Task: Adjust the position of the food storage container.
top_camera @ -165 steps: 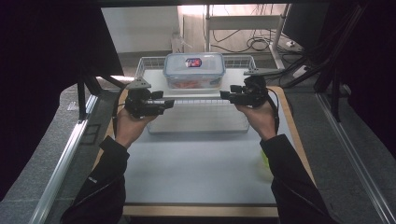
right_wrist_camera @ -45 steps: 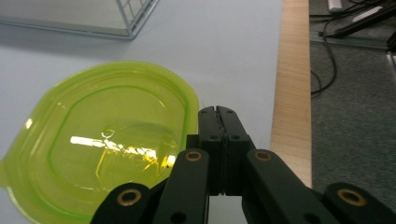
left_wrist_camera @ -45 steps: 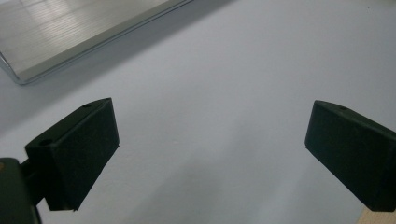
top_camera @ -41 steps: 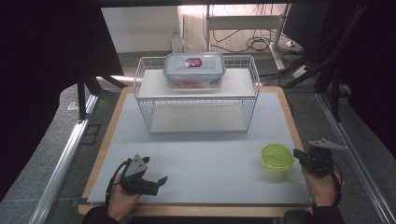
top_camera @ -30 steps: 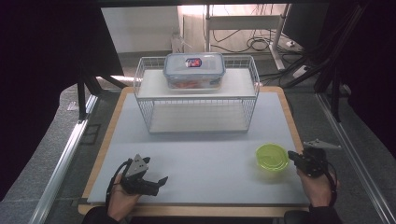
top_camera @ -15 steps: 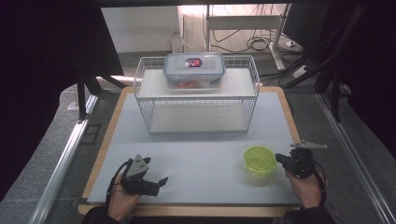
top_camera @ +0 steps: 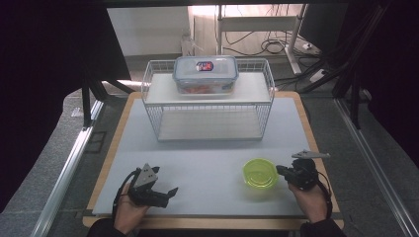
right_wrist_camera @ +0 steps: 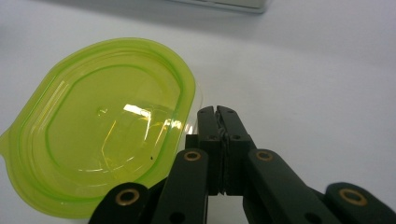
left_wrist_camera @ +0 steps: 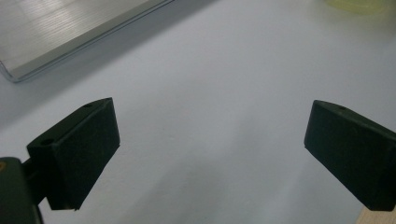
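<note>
Right hand-held gripper (right_wrist_camera: 215, 112), jaws pressed together, nudges green lid (right_wrist_camera: 105, 126) beside it; wire rack (top_camera: 207, 101) beyond, lid not yet placed.

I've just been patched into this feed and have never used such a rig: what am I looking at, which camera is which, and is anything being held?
A person at a table holds a two-jaw gripper in each hand. The high view looks down from above the person's side: the left gripper rests near the front edge, and the right gripper sits beside a green lid. The other two views come from cameras riding on each gripper. The left gripper view shows its jaws wide apart over the bare white table, holding nothing. The right gripper view shows its jaws pressed together at the rim of the green lid; whether the rim is pinched between them I cannot tell. Further back stands a white wire rack with a closed food container on top.
</note>
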The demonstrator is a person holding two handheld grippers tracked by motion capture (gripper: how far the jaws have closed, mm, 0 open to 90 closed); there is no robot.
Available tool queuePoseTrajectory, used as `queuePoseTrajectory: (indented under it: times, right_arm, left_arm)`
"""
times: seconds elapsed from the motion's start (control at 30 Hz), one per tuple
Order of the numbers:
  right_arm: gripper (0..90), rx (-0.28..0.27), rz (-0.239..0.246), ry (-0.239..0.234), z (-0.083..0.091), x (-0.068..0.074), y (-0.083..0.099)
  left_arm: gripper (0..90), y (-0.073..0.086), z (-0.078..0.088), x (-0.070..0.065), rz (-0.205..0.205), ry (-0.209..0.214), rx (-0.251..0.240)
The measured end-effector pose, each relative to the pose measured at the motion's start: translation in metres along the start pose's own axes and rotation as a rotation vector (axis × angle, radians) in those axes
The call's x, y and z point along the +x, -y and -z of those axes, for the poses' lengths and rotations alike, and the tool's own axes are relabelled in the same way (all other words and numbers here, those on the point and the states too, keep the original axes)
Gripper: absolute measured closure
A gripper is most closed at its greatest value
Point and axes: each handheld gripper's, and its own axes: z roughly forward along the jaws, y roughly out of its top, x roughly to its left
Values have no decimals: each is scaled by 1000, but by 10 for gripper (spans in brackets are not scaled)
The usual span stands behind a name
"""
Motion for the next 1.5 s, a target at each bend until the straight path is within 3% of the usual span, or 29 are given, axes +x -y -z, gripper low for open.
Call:
queuePoseTrajectory:
  times: [0.2, 0.4, 0.67, 0.97, 1.5]
  right_arm:
    - [883, 16, 25, -46, -5, 16, 0]
    - [879, 70, 42, -16, -7, 14, 5]
    - [898, 117, 35, -93, -14, 26, 14]
    - [898, 119, 21, -140, -28, 32, 12]
    - [897, 142, 80, -221, -62, 70, -4]
  left_arm:
    - [32, 0, 0, -1, -4, 2, 1]
    - [34, 0, 0, -1, -5, 0, -1]
    - [34, 0, 0, -1, -7, -2, 1]
    - [34, 0, -1, -1, -11, -3, 7]
    - [33, -1, 0, -1, -11, -9, 10]
